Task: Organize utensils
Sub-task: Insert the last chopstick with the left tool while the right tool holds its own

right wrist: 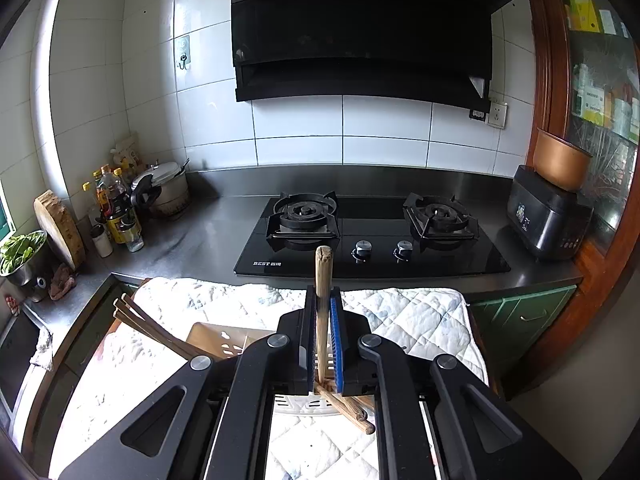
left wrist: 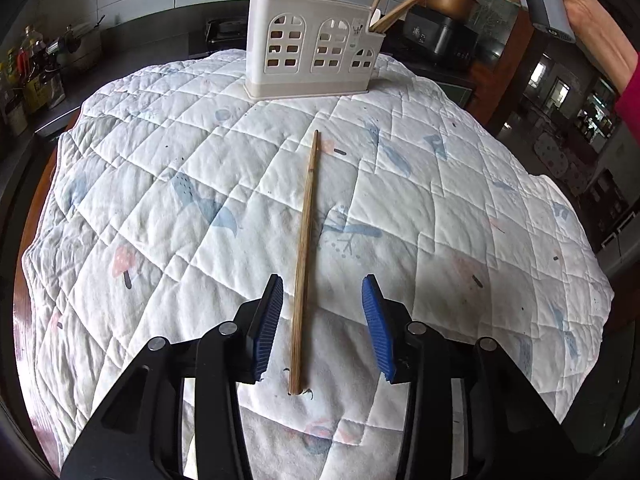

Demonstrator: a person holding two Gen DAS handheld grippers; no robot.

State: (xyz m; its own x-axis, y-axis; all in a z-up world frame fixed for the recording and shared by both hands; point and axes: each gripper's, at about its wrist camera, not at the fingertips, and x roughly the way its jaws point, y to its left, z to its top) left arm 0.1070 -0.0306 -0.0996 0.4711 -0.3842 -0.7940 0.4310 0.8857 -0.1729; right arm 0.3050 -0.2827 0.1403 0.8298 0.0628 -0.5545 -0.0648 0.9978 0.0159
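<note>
On the quilt (left wrist: 160,168), chopstick (left wrist: 306,248) pointing toward holder (left wrist: 312,52).

The gas hob (right wrist: 372,236) bears the white brand "BEST"

Ahead of the claw's blue ribbed pads (left wrist: 267,328) lies a tan wooden chopstick (left wrist: 306,240) on a white quilted cloth (left wrist: 160,184) printed with pale blue leaves and pink mushrooms. Beyond stands a cream holder (left wrist: 314,50) with window-shaped cutouts.

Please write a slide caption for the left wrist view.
Open left claw straddles a chopstick lying on the quilt.
</note>
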